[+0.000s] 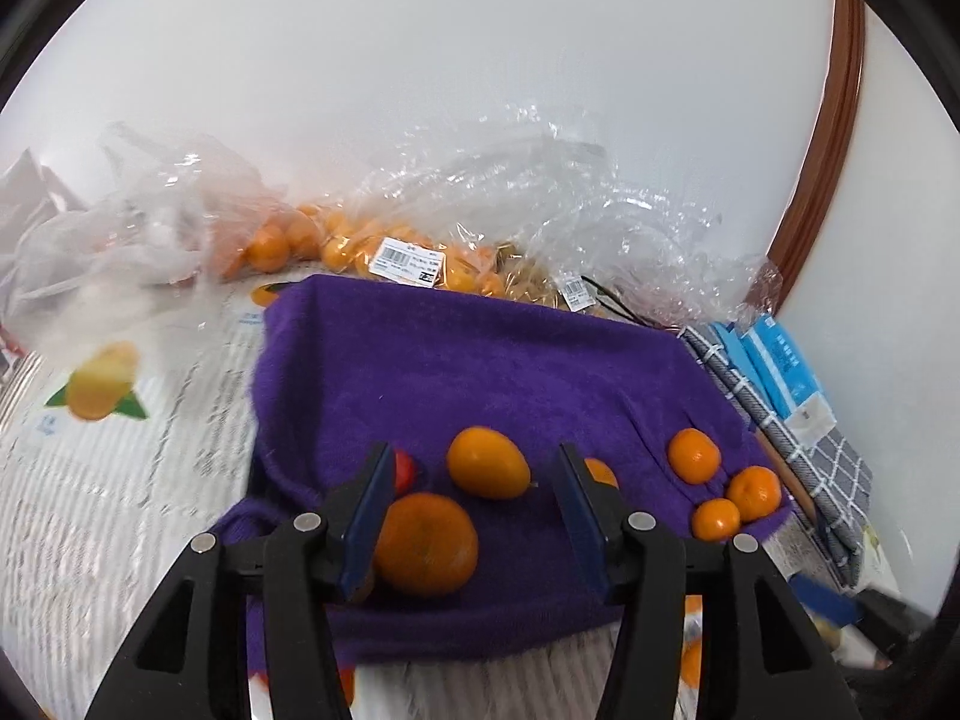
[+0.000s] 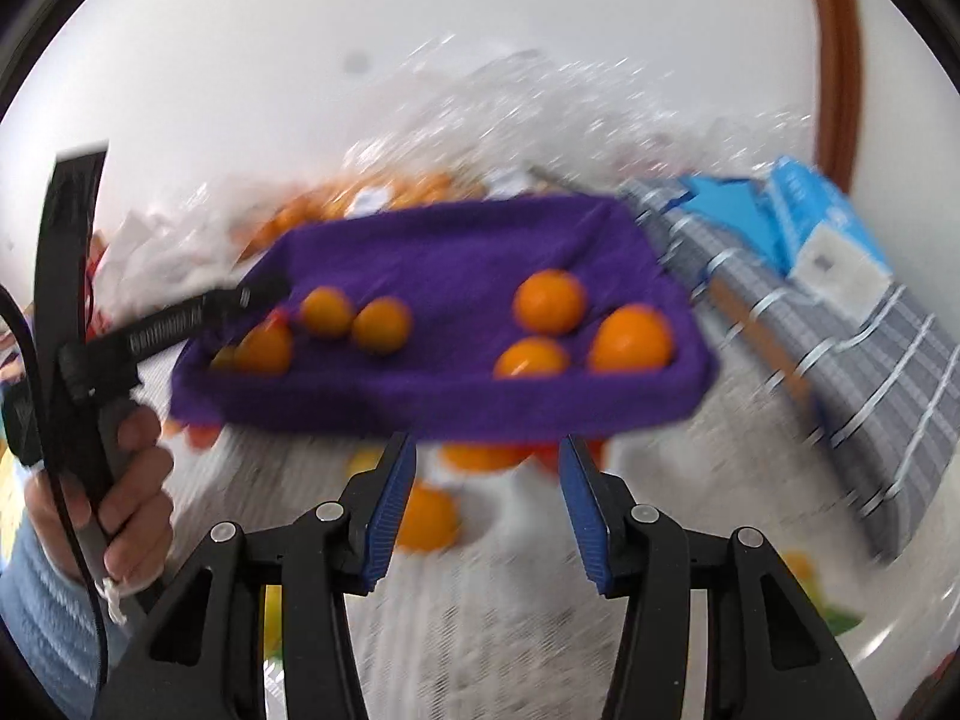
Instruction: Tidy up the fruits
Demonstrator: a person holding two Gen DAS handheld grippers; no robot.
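Observation:
A purple towel (image 1: 456, 360) lies on the table with several oranges on it. My left gripper (image 1: 474, 468) is open just above the towel's near part. A large orange (image 1: 427, 543) sits by its left finger and a smaller orange (image 1: 489, 463) lies between the fingertips, untouched. A red fruit (image 1: 405, 469) peeks behind the left finger. Three small oranges (image 1: 720, 486) sit at the towel's right edge. In the blurred right wrist view my right gripper (image 2: 486, 456) is open and empty in front of the towel (image 2: 456, 258), which holds two groups of oranges (image 2: 549, 300). The left gripper (image 2: 180, 318) reaches in from the left.
Clear plastic bags (image 1: 540, 180) with more oranges (image 1: 282, 243) lie behind the towel by the white wall. A grey checked cloth (image 1: 798, 450) and blue packs (image 1: 780, 366) lie to the right. The tablecloth (image 1: 120, 480) has printed fruit pictures. A brown wooden frame (image 1: 834, 138) stands at right.

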